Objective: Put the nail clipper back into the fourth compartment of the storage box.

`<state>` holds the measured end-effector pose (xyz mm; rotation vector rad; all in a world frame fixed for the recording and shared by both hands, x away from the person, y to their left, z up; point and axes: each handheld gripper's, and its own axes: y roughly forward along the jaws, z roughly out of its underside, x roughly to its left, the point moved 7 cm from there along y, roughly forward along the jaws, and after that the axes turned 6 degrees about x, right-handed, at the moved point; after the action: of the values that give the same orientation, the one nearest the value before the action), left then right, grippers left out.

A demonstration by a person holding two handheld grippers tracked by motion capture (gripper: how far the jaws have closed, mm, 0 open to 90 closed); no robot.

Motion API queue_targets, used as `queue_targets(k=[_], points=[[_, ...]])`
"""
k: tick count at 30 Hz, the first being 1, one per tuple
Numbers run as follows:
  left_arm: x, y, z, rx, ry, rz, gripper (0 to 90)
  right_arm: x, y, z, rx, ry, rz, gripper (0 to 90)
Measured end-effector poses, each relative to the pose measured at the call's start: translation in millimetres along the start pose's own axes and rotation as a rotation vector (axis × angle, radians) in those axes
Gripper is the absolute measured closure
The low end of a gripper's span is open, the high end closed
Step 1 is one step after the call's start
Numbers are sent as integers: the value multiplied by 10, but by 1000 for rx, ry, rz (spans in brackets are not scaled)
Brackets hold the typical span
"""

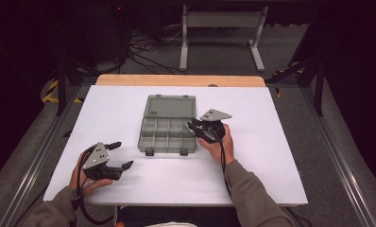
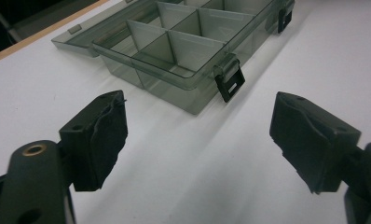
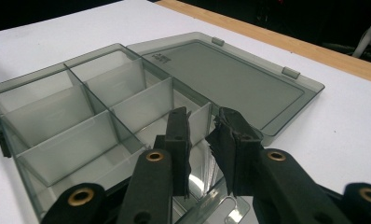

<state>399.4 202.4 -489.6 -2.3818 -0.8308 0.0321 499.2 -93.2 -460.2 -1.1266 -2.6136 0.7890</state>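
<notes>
right tongs [image 3: 203,144] slightly parted over open organizer box [image 1: 167,130]; left tongs [image 2: 197,140] wide.

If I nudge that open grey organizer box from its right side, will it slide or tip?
The organizer box probably slides rather than tips: it sits low and flat on the smooth white table. It looks light, with thin translucent walls and empty compartments. Its open lid lies flat behind, so it may drag or swing on its hinges.

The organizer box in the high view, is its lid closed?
No, the lid lies folded back flat on the table behind the organizer box, so the divided compartments are exposed.
</notes>
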Motion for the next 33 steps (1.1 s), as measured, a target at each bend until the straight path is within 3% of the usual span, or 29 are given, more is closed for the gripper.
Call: queue_targets(k=[4,11,18,25,33], points=[[1,-6,5,5,-1,4,283,22,-26,-8,-4,-27,6,766],[-8,-39,-10,1,24,30,588,61,-81,-24,-9,-79,8,883],[16,-87,-18,-7,17,40,853,34,-145,-19,-3,-95,10,900],[36,-34,20,39,-2,35,896,6,-204,-7,-11,-88,1,900],[60,9,48,72,-5,20,896,-49,-303,72,14,-108,26,900]])
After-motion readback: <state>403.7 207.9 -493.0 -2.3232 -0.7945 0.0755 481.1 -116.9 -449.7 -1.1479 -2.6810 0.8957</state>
